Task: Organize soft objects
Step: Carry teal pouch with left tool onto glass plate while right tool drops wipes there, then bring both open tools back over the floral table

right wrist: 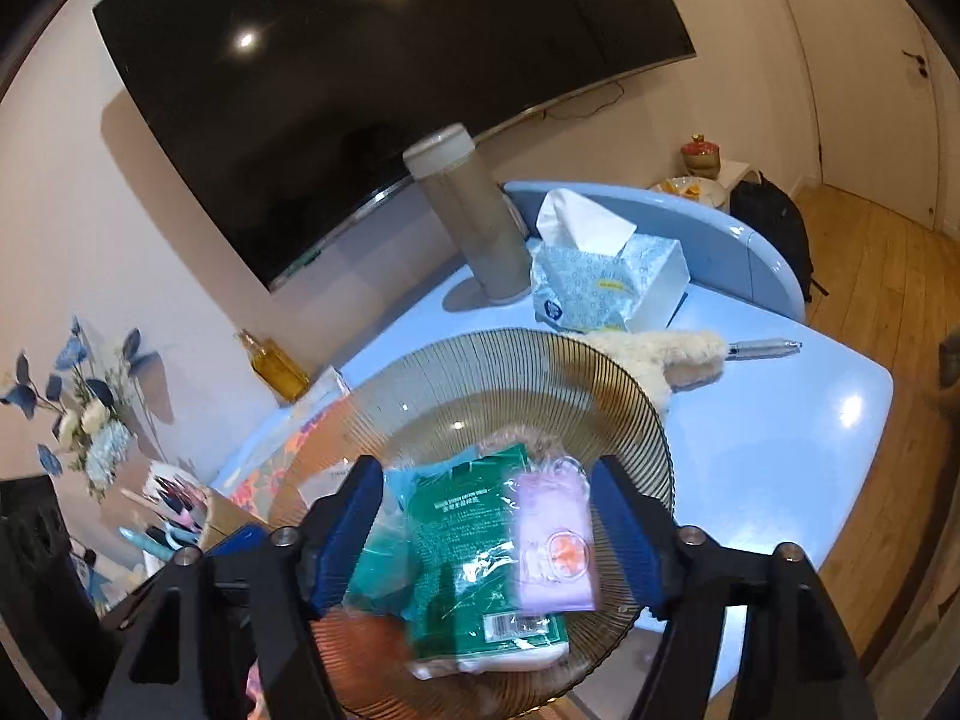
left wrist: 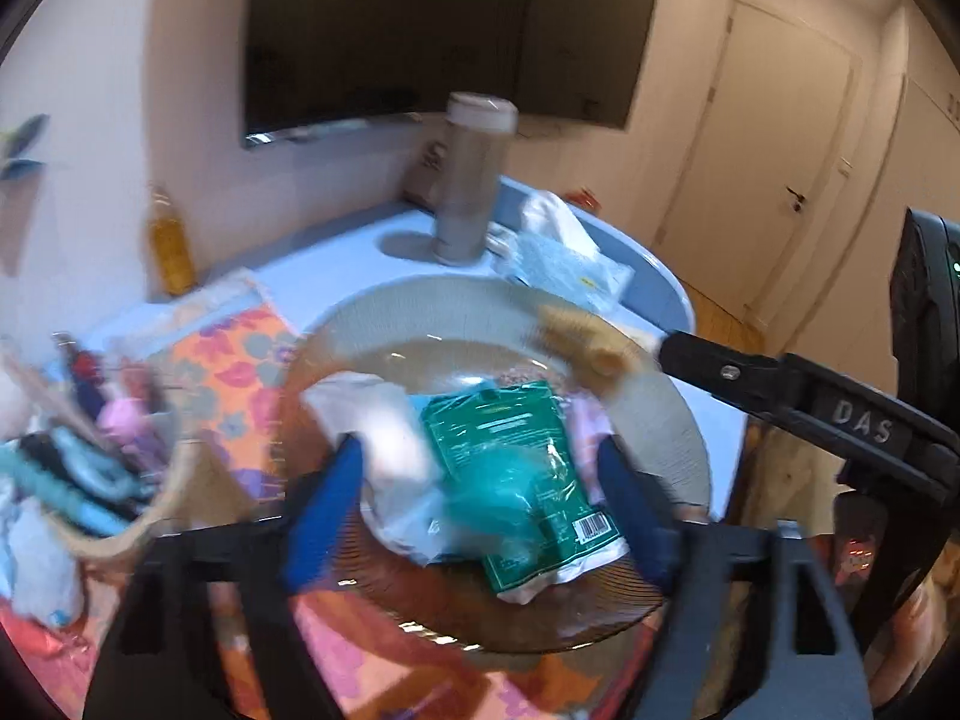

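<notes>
A ribbed amber glass plate sits on the light blue table and holds soft packets. Among them are a green packet, a white pouch and a lilac packet. My left gripper hovers over the plate's near side. Its blue pads are spread wide on either side of the white and green packets and press on neither. My right gripper is open too. The green and lilac packets lie loose on the plate between its pads.
Behind the plate stand a tall grey canister and a tissue pack, and a fluffy duster lies there too. A yellow bottle is at the wall. A floral cloth and a woven basket of small items lie left. The table edge drops to wood floor.
</notes>
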`<act>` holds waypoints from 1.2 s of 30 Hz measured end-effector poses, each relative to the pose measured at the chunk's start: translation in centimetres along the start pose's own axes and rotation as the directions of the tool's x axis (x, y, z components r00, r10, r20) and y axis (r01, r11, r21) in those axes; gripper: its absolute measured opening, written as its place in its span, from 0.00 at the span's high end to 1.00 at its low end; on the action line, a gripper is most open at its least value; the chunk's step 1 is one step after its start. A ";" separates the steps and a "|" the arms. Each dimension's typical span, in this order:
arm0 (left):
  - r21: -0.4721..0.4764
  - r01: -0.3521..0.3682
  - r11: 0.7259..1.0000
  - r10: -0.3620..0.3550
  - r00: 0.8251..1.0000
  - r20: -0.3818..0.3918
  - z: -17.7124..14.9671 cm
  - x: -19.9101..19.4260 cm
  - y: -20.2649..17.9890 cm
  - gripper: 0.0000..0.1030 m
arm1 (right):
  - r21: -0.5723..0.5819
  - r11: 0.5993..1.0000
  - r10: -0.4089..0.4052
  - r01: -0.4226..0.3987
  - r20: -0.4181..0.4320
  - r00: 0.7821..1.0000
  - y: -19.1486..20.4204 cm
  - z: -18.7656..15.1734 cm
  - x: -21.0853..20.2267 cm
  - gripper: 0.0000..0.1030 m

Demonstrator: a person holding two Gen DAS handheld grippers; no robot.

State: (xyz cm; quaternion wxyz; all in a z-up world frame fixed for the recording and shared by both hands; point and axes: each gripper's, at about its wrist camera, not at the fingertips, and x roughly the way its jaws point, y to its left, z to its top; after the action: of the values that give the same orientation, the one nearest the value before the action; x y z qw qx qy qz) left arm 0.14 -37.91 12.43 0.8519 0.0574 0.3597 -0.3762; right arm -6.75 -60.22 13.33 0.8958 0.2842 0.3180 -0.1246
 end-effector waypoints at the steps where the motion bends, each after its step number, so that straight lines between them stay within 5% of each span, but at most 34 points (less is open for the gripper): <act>1: 0.009 -0.009 1.000 0.008 0.999 0.032 -0.3 -1.1 0.2 0.19 | 0.002 1.000 0.012 -0.012 -0.003 1.000 0.1 -0.1 -0.3 0.31; 11: -0.047 -0.030 0.998 0.036 0.991 0.127 -2.7 -10.3 3.3 0.12 | -0.098 0.987 0.128 -0.129 -0.018 0.992 6.2 -2.6 -3.1 0.31; 15: -0.124 -0.101 0.987 0.123 0.974 0.192 -5.1 -15.8 6.8 0.12 | -0.193 0.963 0.188 -0.188 -0.023 0.982 10.9 -5.1 -4.3 0.18; 20: -0.218 -0.215 0.952 0.262 0.941 0.213 -8.3 -21.8 11.4 0.12 | -0.331 0.885 0.298 -0.328 -0.139 0.944 18.2 -10.2 -3.8 0.18; 22: -0.277 -0.315 0.908 0.378 0.901 0.212 -10.5 -24.2 14.0 0.10 | -0.401 0.837 0.317 -0.373 -0.200 0.927 21.5 -13.2 -3.5 0.18; 25: -0.390 -0.388 0.835 0.467 0.874 0.131 -14.1 -25.0 18.4 0.04 | -0.486 0.757 0.336 -0.437 -0.284 0.898 25.4 -17.7 -2.7 0.18; 30: -0.458 -0.538 0.708 0.594 0.804 -0.027 -19.7 -23.5 23.8 0.06 | -0.645 0.625 0.245 -0.439 -0.373 0.895 29.7 -25.0 0.4 0.18; 32: -0.439 -0.596 0.672 0.622 0.776 -0.102 -21.4 -22.4 25.6 0.06 | -0.672 0.613 0.177 -0.415 -0.395 0.901 30.3 -26.8 2.3 0.18; 36: -0.443 -0.631 0.636 0.637 0.754 -0.160 -23.3 -21.5 27.6 0.05 | -0.638 0.646 0.145 -0.419 -0.436 0.888 29.4 -27.7 5.2 0.18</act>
State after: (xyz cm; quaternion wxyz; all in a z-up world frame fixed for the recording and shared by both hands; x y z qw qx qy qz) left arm -4.12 3.20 4.71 0.9184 -0.0310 0.3919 0.0454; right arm -4.67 -20.37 5.00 0.8719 -0.0237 0.4440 0.2049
